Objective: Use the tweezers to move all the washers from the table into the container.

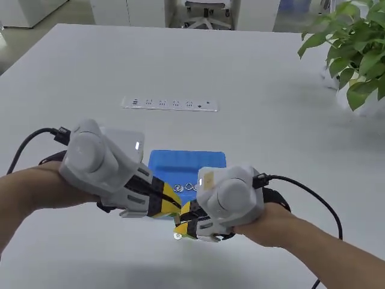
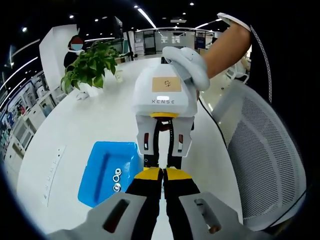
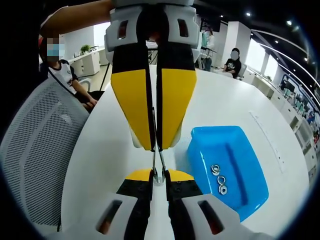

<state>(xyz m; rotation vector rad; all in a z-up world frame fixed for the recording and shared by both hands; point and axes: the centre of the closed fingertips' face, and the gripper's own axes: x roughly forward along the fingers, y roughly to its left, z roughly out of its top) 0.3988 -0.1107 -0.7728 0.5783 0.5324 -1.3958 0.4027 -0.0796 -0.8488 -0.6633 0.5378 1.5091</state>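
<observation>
White tabletop [image 1: 271, 132] spreads wide around the blue container [image 1: 186, 164], which sits open near the middle; three washers [image 3: 219, 180] lie in a short row on its floor, toward the side nearest the person. Beyond the container, well apart from it, a white power strip [image 1: 169, 104] lies flat; farther off to its right a leafy potted plant [image 1: 355, 48] leans over the table edge; an office chair base [image 1: 207, 12] stands past the far side of the table.

Just beside the container's near edge the two grippers meet nose to nose, and together they hide part of that edge in the head view. The left gripper [image 3: 156, 145] has its yellow pads drawn almost together on the tweezers [image 3: 158, 161], whose thin metal legs run out from between them, alongside the container and not over it. The right gripper [image 3: 159, 176] has its jaws nearly closed too, with the tweezers' tips in the narrow gap; whether it actually pinches them cannot be told, nor whether the tips carry anything.

On the side away from the container, a grey mesh chair back [image 3: 40, 150] stands close to the table edge; people sit at desks behind it.
</observation>
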